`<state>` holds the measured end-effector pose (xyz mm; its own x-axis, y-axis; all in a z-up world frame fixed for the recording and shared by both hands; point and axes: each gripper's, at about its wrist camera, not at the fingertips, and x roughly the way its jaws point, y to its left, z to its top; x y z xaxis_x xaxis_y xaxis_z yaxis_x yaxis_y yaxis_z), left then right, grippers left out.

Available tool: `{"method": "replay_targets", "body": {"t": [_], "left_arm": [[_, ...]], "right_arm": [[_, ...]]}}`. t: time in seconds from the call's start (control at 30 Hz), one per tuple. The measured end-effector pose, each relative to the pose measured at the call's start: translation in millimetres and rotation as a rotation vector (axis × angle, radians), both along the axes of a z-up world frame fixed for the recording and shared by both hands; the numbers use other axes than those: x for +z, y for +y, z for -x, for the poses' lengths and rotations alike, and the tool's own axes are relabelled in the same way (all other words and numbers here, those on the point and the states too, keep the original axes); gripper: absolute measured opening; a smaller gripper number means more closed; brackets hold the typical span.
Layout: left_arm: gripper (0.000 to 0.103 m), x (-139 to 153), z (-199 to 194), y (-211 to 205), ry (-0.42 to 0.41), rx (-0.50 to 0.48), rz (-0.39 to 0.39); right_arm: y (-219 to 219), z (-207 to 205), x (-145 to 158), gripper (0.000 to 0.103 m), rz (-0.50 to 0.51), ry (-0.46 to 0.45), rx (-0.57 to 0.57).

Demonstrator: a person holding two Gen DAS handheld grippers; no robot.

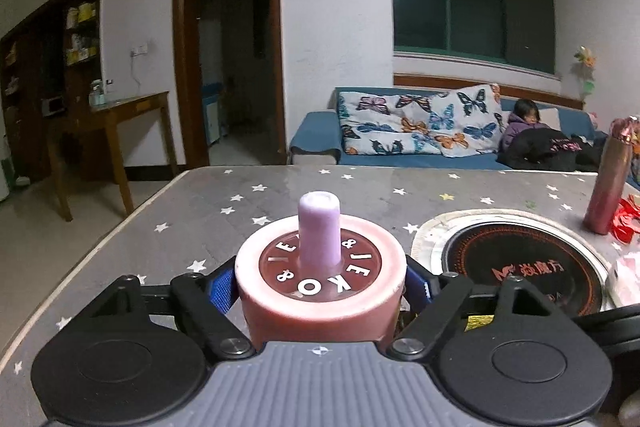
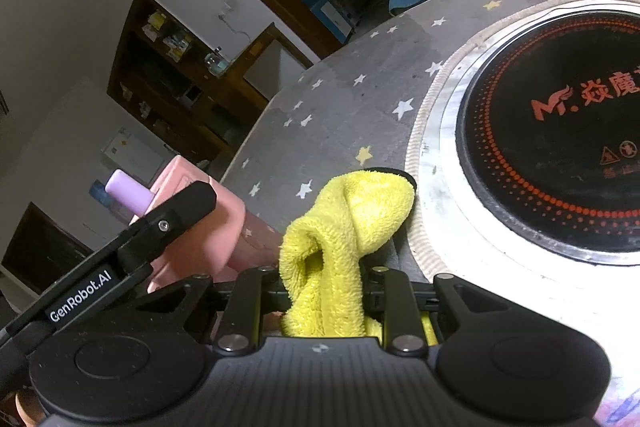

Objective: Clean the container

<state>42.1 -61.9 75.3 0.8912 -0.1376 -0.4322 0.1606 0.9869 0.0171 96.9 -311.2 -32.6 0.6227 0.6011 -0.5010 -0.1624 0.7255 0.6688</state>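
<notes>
The left gripper (image 1: 320, 287) has its fingers clamped on the sides of the pink container (image 1: 320, 291), held above the star-patterned counter (image 1: 240, 203). The right gripper (image 2: 324, 291) pinches a yellow cloth (image 2: 344, 227) just beside the container, near the round induction cooktop (image 2: 560, 147).

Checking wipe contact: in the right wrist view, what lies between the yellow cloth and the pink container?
Only bare star-patterned tabletop shows between yellow cloth and pink container, right wrist view.
</notes>
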Motion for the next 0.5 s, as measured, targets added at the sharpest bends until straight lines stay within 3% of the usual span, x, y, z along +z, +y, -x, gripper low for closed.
{"method": "replay_targets", "body": {"t": [0.13,0.33,0.5], "left_arm": [[0.083,3.8,-4.8,10.5,0.023,-0.123,-0.009],[0.083,8.7,-12.2,25.2,0.048,-0.383,-0.045],[0.083,8.7,-23.3,25.9,0.043,-0.569,-0.086]], "right_arm": [[-0.6,4.9,4.5,0.023,0.047,-0.015,0.015],[0.5,13.1,12.0,0.026,0.13,-0.043,0.041],[6.7,24.0,21.8,0.03,0.245,-0.095,0.076]]}}
